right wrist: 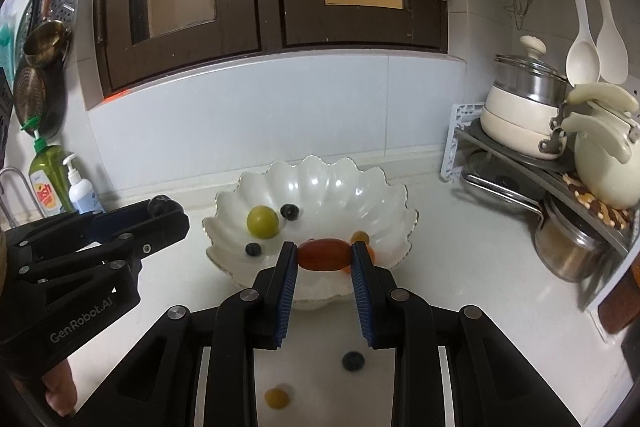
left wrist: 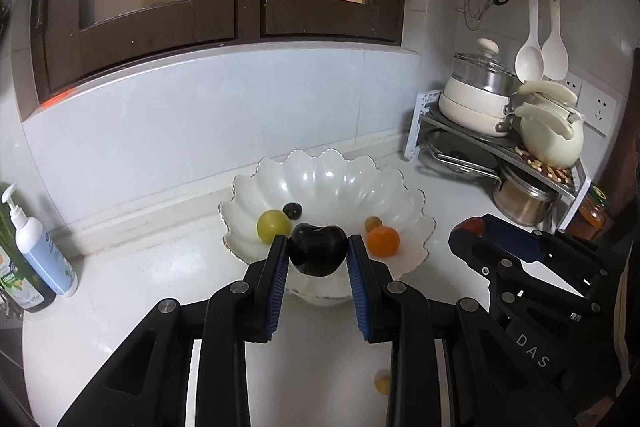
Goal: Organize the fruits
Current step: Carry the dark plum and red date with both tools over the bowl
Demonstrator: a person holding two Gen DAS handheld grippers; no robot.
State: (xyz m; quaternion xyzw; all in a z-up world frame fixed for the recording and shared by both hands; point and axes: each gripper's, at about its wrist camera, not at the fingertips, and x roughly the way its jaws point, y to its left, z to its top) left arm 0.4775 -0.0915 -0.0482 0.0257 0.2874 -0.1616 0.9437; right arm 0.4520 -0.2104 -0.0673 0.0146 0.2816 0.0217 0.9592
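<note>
Fruits are being gathered into the white bowl [left wrist: 328, 183]. Left view: a dark plum [left wrist: 318, 249] is pinched by the left gripper [left wrist: 318, 253] over the rim, ready to drop; four pieces are counted inside. Right view: a red tomato [right wrist: 323, 254] is pinched by the right gripper [right wrist: 324, 257]; two strays are left on the counter [right wrist: 460, 267].

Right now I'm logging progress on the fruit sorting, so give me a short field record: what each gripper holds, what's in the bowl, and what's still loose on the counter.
left gripper: shut on dark plum, held in front of the bowl
right gripper: shut on red tomato
bowl: white, scalloped; holds green fruit, orange fruit, two small dark berries, one small yellowish fruit
counter: blueberry and small yellow fruit lie loose
</note>
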